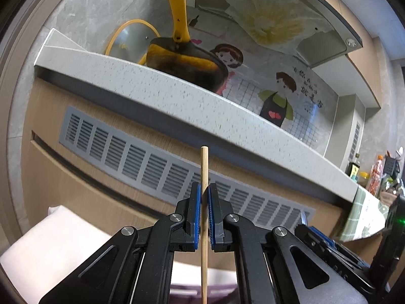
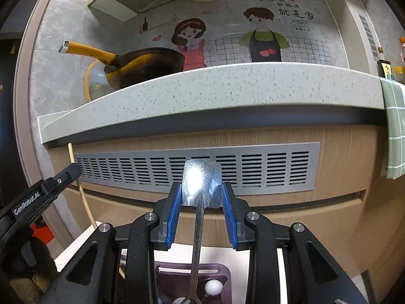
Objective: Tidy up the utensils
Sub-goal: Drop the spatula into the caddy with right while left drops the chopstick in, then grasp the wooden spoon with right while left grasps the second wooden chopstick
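- Our left gripper [image 1: 204, 197] has its blue pads nearly together, clamped on a wooden chopstick [image 1: 204, 172] that stands upright between them, its blunt end rising above the fingertips and its lower part running down out of view.
- From the right wrist view we see that same chopstick [image 2: 76, 174] at far left, held by the left gripper's black finger, bending down toward the white surface below.
- Our right gripper [image 2: 201, 195] is partly open, its pads set against the two edges of the wide flat end of a metal utensil [image 2: 201, 185], which glares under the light.
- The utensil's thin stem drops straight down between the fingers into a purple holder [image 2: 222, 276] below, where a white ball-shaped tip and another metal piece also show.
- We cannot tell what the utensil's lower end looks like; it is hidden among the other things.
- Beyond both grippers runs a speckled counter [image 2: 227, 88], with a grey vent [image 2: 253, 169] in the wood panel beneath it.
- On the counter at far left sits a dark pan [image 2: 141, 65] with a yellow handle, a glass lid behind it.
- A green checked towel [image 2: 395, 126] hangs over the counter edge at right.
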`<state>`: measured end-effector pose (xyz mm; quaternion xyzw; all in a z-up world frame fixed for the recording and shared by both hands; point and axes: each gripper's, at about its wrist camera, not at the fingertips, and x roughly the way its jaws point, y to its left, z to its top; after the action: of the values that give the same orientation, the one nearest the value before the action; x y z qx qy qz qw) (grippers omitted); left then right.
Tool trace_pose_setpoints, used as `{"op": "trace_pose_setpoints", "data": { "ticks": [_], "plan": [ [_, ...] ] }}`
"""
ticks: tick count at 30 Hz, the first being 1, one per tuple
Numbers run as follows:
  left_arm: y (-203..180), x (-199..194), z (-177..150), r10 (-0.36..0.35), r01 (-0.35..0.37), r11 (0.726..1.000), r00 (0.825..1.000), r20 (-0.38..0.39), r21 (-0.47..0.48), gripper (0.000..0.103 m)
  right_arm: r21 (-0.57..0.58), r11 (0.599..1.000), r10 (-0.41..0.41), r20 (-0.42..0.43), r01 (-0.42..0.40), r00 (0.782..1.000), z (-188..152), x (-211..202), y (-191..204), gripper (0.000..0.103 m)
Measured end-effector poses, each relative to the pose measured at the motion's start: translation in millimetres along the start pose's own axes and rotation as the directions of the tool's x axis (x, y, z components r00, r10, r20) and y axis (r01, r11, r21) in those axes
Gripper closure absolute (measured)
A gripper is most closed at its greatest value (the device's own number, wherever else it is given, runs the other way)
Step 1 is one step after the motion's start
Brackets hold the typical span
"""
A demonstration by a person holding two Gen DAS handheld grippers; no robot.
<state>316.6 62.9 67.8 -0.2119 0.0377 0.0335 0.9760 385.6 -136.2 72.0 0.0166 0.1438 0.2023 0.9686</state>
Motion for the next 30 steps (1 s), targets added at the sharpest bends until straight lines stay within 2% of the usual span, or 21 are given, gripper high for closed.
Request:
{"op": "trace_pose_setpoints", "data": {
  "ticks": [1,3,4,6,8,10,13,16,18,20,21,22,24,25,26,28,30],
  "plan": [
    [2,-5,-4,-0.004,0.004,1.0,1.0,-0.011,-0.003,0.097,-0.005,1.0,0.003,-0.02,-0.003,1.0,-4,0,-1,0.073],
    [7,-11,-12,-0.039,0.038,0.999,0.997,-0.067,-0.016,0.096,0.012,0.999,0.049,-0.115,-0.048,0.992,-12,4,-4,0.071],
    [9,-13,-16,-0.055,0.053,0.998,0.994,-0.099,-0.018,0.095,0.043,0.994,0.11,-0.185,-0.104,0.977,-17,7,-8,0.071],
    [11,-16,-25,-0.057,0.059,0.998,0.987,-0.15,0.004,0.086,0.076,0.986,0.163,-0.234,-0.149,0.958,-23,5,-14,0.071],
    [11,-20,-30,-0.045,0.052,0.998,0.983,-0.18,0.034,0.061,0.051,0.994,0.103,-0.232,-0.094,0.967,-27,-8,-16,0.071],
    [13,-31,-31,-0.062,0.069,0.997,0.975,-0.214,0.022,0.059,0.022,0.999,0.05,-0.206,-0.046,0.977,-27,-29,-17,0.071],
    [13,-61,-28,-0.054,0.06,0.998,0.976,-0.212,0.024,0.058,0.025,0.999,0.038,-0.169,-0.034,0.985,-28,-69,-18,0.071],
    [11,-95,-30,-0.022,0.035,0.998,0.976,-0.217,0.054,0.058,-0.001,0.999,0.045,-0.185,-0.046,0.982,-32,-103,-16,0.071],
    [12,-111,-35,-0.012,0.029,0.998,0.968,-0.252,0.062,0.058,-0.024,0.998,0.046,-0.22,-0.053,0.974,-39,-119,-15,0.071],
    [11,-121,-46,0.011,0.021,0.996,0.943,-0.333,0.092,0.058,-0.038,0.997,0.057,-0.281,-0.07,0.958,-56,-129,-14,0.071],
    [10,-125,-53,0.021,0.022,0.994,0.926,-0.377,0.107,0.058,-0.04,0.995,0.07,-0.317,-0.087,0.946,-65,-131,-14,0.071],
    [10,-127,-63,0.021,0.033,0.992,0.901,-0.432,0.118,0.058,-0.041,0.994,0.083,-0.355,-0.105,0.931,-74,-132,-16,0.071],
    [9,-131,-81,0.017,0.065,0.988,0.853,-0.522,0.139,0.058,-0.035,0.984,0.141,-0.464,-0.177,0.875,-98,-131,-16,0.071],
    [9,-133,-89,0.024,0.075,0.985,0.834,-0.551,0.156,0.058,-0.026,0.974,0.179,-0.514,-0.224,0.839,-111,-130,-15,0.071],
    [8,-136,-96,0.035,0.079,0.982,0.82,-0.571,0.173,0.058,-0.03,0.967,0.194,-0.548,-0.252,0.813,-122,-131,-13,0.071],
    [8,-140,-108,0.048,0.089,0.977,0.795,-0.605,0.194,0.058,-0.076,0.956,0.182,-0.602,-0.282,0.778,-142,-133,-8,0.071],
    [7,-145,-119,0.042,0.105,0.975,0.774,-0.632,0.194,0.058,-0.145,0.944,0.141,-0.635,-0.296,0.76,-158,-134,-3,0.071]
  ]
}}
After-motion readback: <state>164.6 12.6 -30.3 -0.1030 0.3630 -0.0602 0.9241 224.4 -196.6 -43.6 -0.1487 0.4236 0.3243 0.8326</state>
